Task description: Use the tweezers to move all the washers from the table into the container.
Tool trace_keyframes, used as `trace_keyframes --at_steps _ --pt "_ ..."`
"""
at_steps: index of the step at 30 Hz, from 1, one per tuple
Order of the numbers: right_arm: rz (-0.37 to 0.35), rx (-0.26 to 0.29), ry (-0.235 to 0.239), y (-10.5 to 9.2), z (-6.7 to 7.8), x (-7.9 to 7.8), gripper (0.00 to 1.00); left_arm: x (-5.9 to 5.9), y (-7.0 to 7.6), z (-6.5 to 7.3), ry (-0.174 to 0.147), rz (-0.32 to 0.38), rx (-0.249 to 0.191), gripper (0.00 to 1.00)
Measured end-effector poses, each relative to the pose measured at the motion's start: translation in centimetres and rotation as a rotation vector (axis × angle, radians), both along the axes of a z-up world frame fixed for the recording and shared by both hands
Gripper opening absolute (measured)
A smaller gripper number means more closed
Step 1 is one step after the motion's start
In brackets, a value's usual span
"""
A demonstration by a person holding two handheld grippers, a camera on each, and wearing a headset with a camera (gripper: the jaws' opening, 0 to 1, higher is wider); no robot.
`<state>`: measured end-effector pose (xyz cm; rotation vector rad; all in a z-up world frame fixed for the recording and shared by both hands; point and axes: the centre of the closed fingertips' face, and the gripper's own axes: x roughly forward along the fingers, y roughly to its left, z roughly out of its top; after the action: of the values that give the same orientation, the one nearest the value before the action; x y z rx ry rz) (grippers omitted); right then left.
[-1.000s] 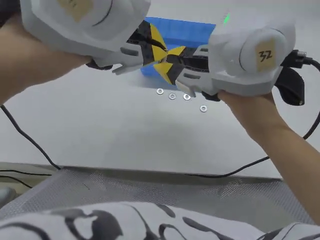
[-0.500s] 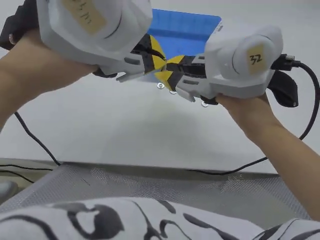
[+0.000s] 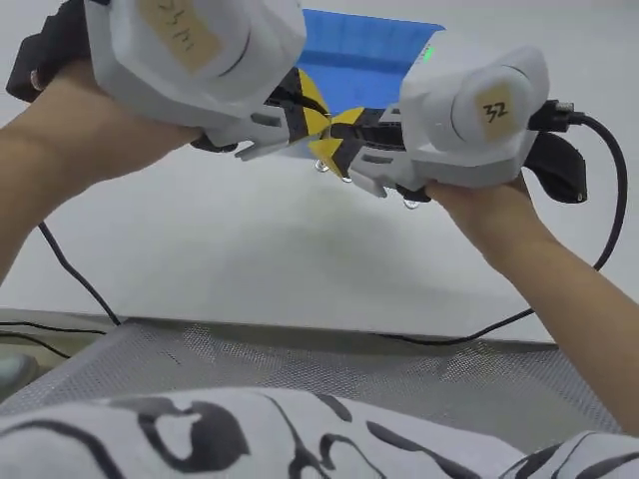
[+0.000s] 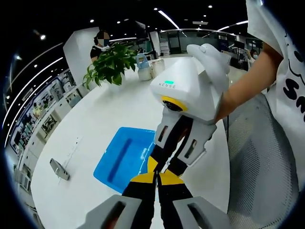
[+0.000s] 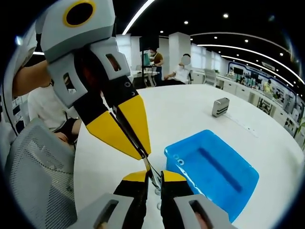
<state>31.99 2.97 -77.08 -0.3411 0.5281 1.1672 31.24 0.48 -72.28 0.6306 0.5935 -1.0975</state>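
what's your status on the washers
Left gripper shut on tweezers, right gripper tip to tip with it, grip unclear. Washers on table by blue container, part hidden under grippers.

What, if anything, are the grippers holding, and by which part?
The left gripper clamps the thin tweezers along their body, one end protruding; whether the right gripper grips them cannot be told.
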Motion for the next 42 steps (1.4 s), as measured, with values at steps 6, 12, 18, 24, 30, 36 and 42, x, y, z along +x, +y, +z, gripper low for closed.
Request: trace_keyframes --at_steps 6,12,18,24,30,36,42 --pt "0.008 -0.012 -0.007 -0.3 0.0 -0.1 0.04 -0.2 -0.5 0.0 -0.004 -0.016 0.004 0.0" --pt "0.011 -0.027 -0.016 -0.5 0.0 0.0 0.03 -0.2 -0.6 0.0 -0.01 -0.022 0.012 0.0" --pt "0.012 -0.022 -0.01 -0.4 0.5 -0.1 0.03 -0.3 -0.7 0.7 -0.013 -0.05 0.029 0.0" --pt "0.016 -0.026 -0.031 -0.5 1.7 0.0 0.03 -0.3 -0.7 1.7 -0.026 -0.06 0.021 0.0" --pt "0.025 -0.026 -0.028 -0.2 1.6 -0.1 0.03 -0.3 -0.6 1.6 -0.028 -0.064 0.025 0.0" --pt "0.021 -0.028 -0.01 -0.2 1.1 -0.1 0.05 -0.3 -0.5 1.1 -0.024 -0.061 0.029 0.0" --pt "0.013 -0.024 0.023 -0.2 0.4 0.1 0.05 0.0 -0.4 0.5 -0.013 -0.052 0.028 0.0"
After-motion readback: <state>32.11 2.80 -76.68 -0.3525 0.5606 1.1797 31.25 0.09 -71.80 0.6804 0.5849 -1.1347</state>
